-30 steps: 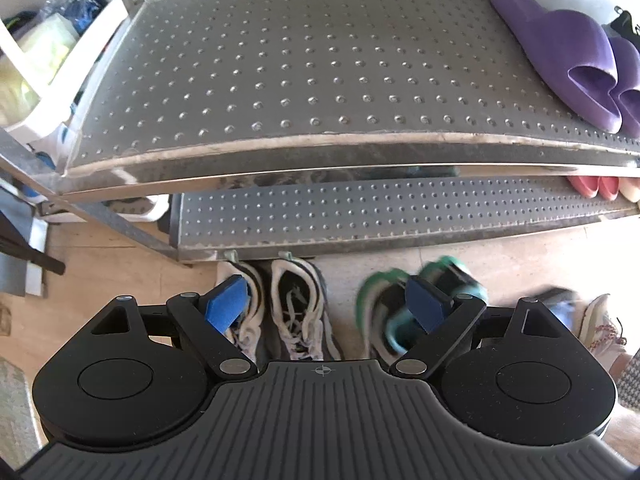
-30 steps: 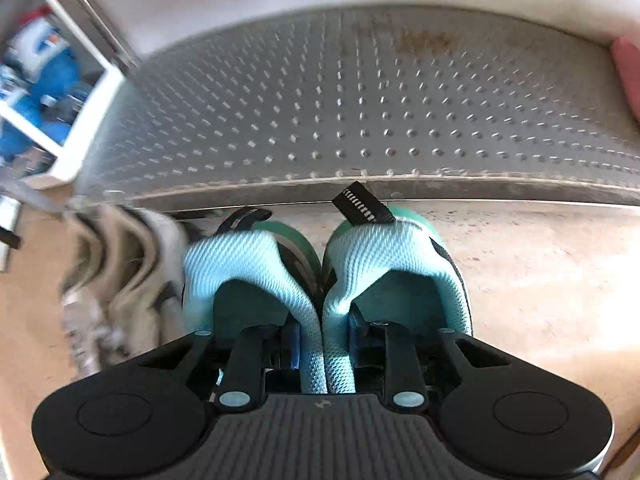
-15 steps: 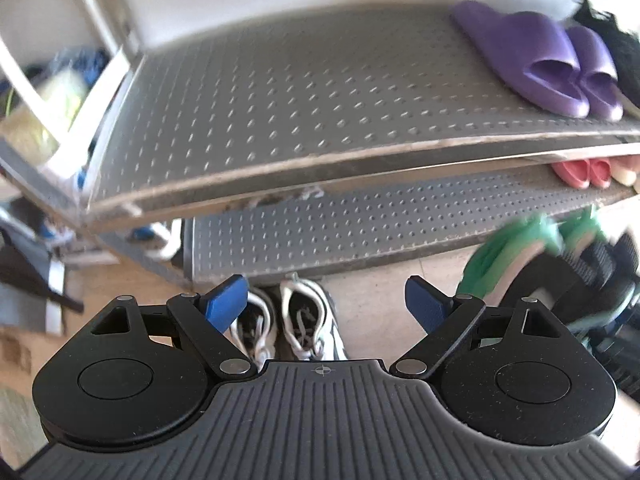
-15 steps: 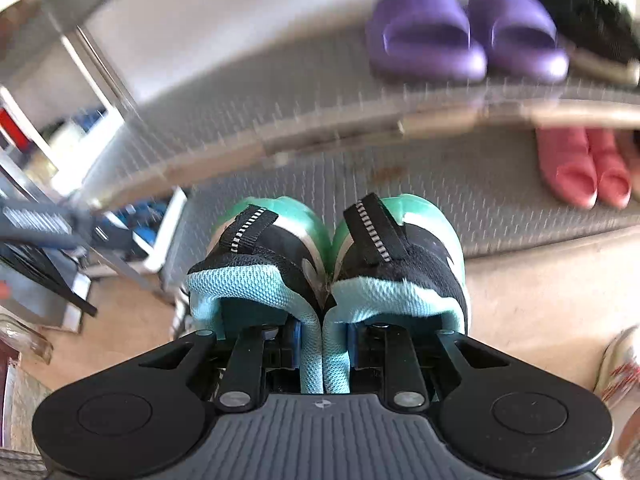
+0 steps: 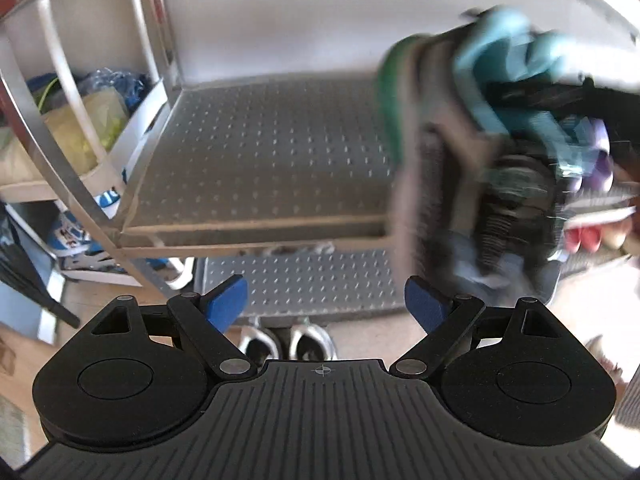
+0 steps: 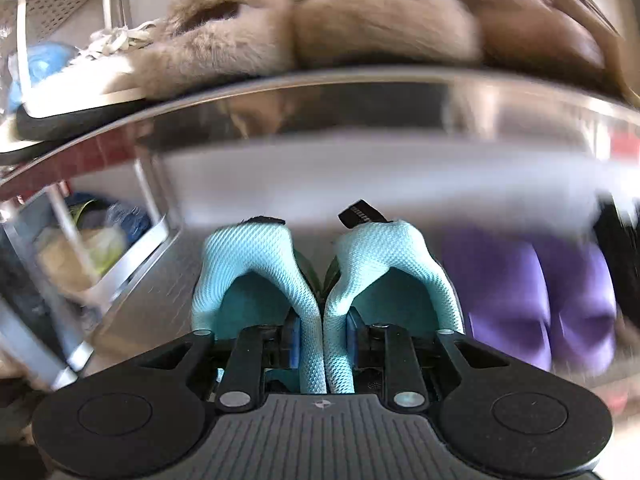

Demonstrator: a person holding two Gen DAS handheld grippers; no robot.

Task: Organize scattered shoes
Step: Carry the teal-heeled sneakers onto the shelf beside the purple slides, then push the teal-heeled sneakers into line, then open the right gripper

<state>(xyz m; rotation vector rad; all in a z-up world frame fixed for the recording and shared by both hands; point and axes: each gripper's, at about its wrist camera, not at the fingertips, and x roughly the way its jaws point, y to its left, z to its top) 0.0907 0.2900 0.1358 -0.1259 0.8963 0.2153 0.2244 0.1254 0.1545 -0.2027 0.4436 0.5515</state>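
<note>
Teal sneakers (image 6: 328, 280): pair held heel-first, inner collars pressed together between blue pads (image 6: 294, 338) of right gripper (image 6: 322, 340); toes pointing in over middle shelf, just left of purple slides.
Right gripper state: jaws opening, both collars between them; pads appear in contact at this instant, so grip judged loosening, not yet released.
Left gripper (image 5: 326, 304): jaws spread wide, nothing between them; idle below shelf level, aimed at rack front.
White sneakers (image 5: 288, 342): pair on floor under lowest shelf, seen between left jaws; judged next candidate for pickup.
Middle shelf (image 5: 260, 152): dimpled metal, left portion bare; ample landing room judged available.
Purple slides (image 6: 540, 296): parked on same shelf, just right of teal pair; risk of nudging if pair drifts right.
Upper shelf (image 6: 320, 92): edge directly above carried pair; furry tan slippers (image 6: 312, 28) resting on it.
Soles contact: cannot be confirmed, view blurred.
Recommended handling: set soles flat on shelf before full release; keep heels aligned with front edge; withdraw straight back and low to clear upper shelf edge.
Hazard: early release judged likely to tip pair off front edge.
</note>
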